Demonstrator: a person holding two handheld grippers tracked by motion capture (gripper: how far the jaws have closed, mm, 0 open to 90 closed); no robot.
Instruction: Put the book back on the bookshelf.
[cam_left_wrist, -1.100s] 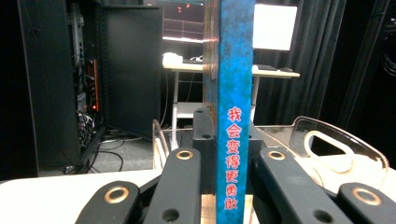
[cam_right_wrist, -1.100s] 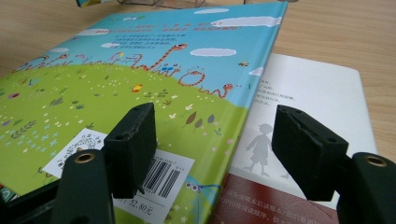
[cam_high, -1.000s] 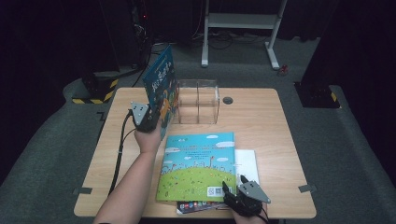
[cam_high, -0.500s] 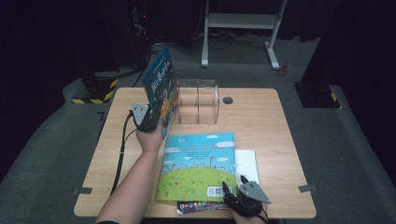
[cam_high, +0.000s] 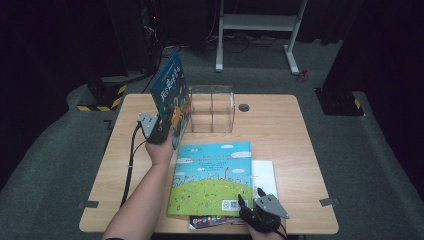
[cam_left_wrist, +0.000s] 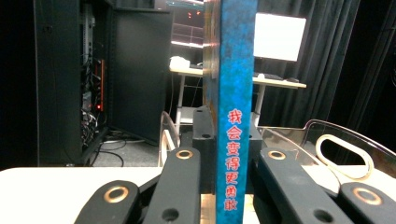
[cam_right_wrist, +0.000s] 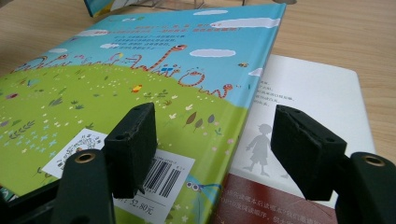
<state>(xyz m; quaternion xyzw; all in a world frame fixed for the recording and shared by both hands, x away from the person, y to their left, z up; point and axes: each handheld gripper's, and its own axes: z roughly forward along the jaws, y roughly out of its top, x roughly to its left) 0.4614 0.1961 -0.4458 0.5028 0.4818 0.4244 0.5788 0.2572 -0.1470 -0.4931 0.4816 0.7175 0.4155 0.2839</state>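
Blue book (cam_high: 172, 95) clamped upright by its spine in left gripper (cam_high: 159, 131), just beside clear rack (cam_high: 211, 108); nudged slightly closer since a second ago, not yet slotted. Right gripper (cam_high: 261, 212) unchanged, jaws apart over green book (cam_high: 212, 177), holding nothing.

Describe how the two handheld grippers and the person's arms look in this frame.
Both the left gripper and the right gripper are black, each topped by a grey three-cornered plate. A black cable trails from the left one. Their jaw arms carry brass-ringed holes; the right pads are blocky black rubber. The left forearm is bare, unsleeved.
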